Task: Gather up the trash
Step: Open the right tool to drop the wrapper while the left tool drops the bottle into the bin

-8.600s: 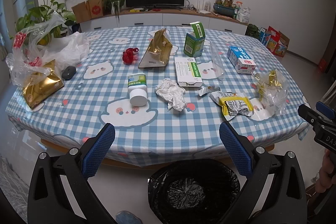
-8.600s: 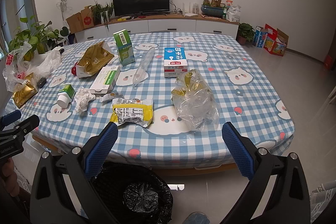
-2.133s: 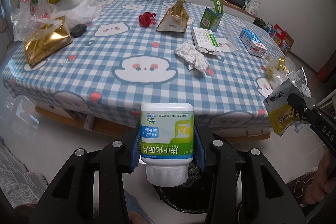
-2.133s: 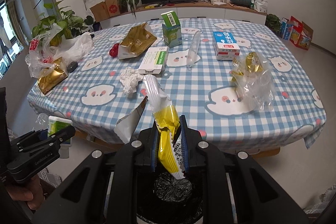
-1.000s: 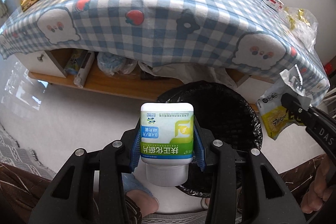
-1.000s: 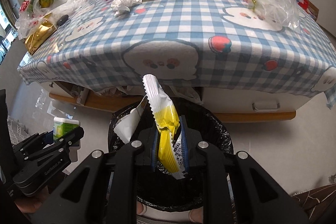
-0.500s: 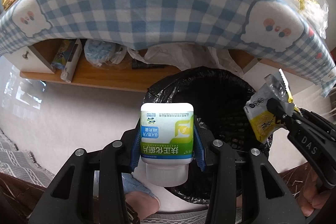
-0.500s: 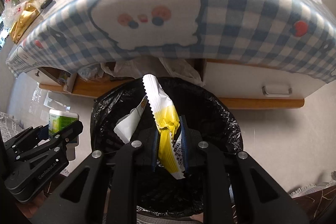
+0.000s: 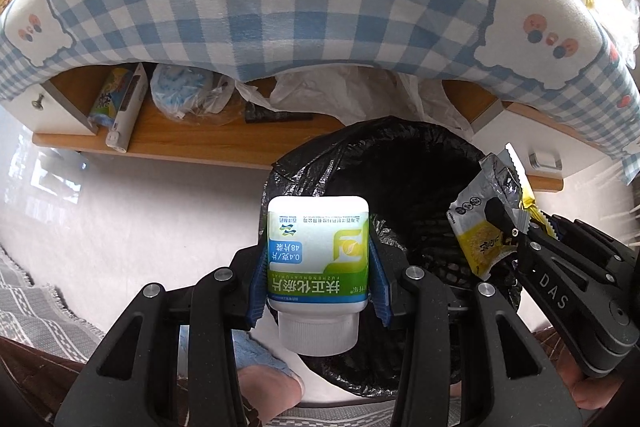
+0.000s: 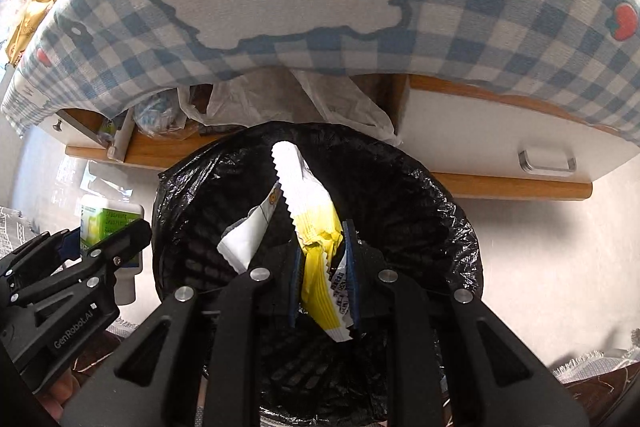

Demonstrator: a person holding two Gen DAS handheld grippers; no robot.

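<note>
While both items are held over the black-lined bin (image 10: pixel 440 195), nothing is dropped yet; left gripper (image 9: pixel 318 267) is clamped on the pill bottle (image 9: pixel 318 259); right gripper (image 10: pixel 322 263) is pinched on the yellow wrapper (image 10: pixel 316 239); tabletop trash beyond the bin is left.

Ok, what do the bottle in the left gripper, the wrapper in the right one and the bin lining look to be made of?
Bottle: seemingly smooth white plastic, glossy printed label, ribbed cap.
Wrapper: thin plastic or foil film, probably; it creases, has a zigzag edge and a silvery inside in the left view.
Bin liner: thin black plastic film, crinkled and shiny.
</note>
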